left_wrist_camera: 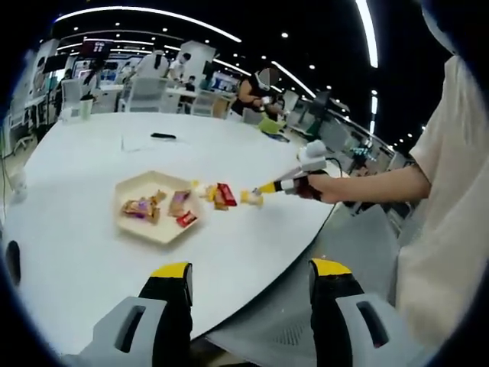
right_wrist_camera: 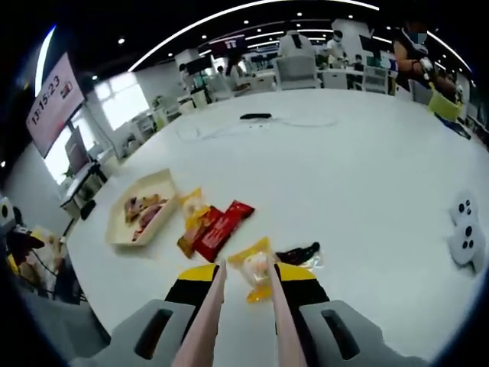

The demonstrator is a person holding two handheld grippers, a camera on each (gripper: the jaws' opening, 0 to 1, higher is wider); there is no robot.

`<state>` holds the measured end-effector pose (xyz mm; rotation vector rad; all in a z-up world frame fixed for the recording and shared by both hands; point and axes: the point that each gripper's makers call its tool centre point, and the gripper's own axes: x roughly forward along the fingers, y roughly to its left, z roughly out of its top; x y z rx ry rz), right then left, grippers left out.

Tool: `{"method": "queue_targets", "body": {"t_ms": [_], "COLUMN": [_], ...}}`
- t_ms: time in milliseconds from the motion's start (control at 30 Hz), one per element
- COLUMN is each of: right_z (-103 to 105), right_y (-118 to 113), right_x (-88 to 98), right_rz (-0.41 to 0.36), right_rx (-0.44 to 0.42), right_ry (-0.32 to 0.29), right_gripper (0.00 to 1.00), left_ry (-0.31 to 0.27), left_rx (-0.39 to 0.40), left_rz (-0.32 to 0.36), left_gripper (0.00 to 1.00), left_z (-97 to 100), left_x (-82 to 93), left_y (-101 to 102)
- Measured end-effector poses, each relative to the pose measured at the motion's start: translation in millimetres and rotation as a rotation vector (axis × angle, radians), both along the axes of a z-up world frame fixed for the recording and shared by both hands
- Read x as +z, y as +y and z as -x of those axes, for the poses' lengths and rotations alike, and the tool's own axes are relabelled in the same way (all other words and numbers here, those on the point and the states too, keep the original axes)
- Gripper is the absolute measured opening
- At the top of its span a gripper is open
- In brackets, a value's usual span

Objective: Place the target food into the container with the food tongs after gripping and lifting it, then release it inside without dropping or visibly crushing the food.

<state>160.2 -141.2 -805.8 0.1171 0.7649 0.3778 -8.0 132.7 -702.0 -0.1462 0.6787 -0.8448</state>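
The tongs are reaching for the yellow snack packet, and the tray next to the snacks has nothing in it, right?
Not quite. The tray is not bare: the right gripper view shows several snack packets lying in it. The rest holds: the tongs in the right gripper do reach around the yellow snack packet.

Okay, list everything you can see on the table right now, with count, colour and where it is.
Round white table: one, under everything.
Cream hexagonal tray: one, holding several wrapped snacks, left of the loose packets.
Red snack packet: one, on the table beside the tray.
Orange snack packet: one, next to the red packet.
Yellow wrapped snack: one, between the pink tong tips.
Black wrapper: one, right of the yellow snack.
Black flat object: one, far side of the table.
Pink food tongs: one pair, in the right gripper.
Left gripper: open, off the table edge.
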Motion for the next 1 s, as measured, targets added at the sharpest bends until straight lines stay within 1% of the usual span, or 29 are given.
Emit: {"method": "queue_targets", "body": {"t_ms": [100, 267, 533, 600, 667, 733, 867, 1000], "right_z": [-2, 1, 1, 2, 1, 0, -3, -9], "right_y": [1, 4, 19, 26, 28, 26, 18, 2], "right_x": [-4.3, -13.6, -13.2, -12.9, -12.3, -11.3, -6.4, -4.3], "right_rz": [-0.009, -0.029, -0.046, -0.054, -0.065, -0.078, -0.077, -0.051], "right_rx": [-0.002, -0.018, 0.02, 0.038, 0.034, 0.016, -0.012, -0.048], "right_ry": [0.009, 0.028, 0.04, 0.043, 0.044, 0.044, 0.03, 0.014], "right_gripper": [0.28, 0.28, 0.28, 0.28, 0.28, 0.28, 0.28, 0.28], "left_ry": [0.006, 0.007, 0.011, 0.009, 0.009, 0.01, 0.013, 0.013], "left_rx": [0.003, 0.011, 0.016, 0.016, 0.017, 0.02, 0.019, 0.024], "left_rz": [0.003, 0.004, 0.002, 0.003, 0.004, 0.006, 0.004, 0.001], "left_gripper": [0.61, 0.61, 0.61, 0.61, 0.61, 0.61, 0.61, 0.61], "left_z": [-0.1, -2.9, -5.0, -5.2, -5.1, -4.7, -2.7, -3.7], "left_x": [-0.8, -0.5, -2.4, -1.9, -1.7, -1.8, -2.1, -2.0], "left_y": [-1, -1, 0, 0, 0, 0, 2, 3]}}
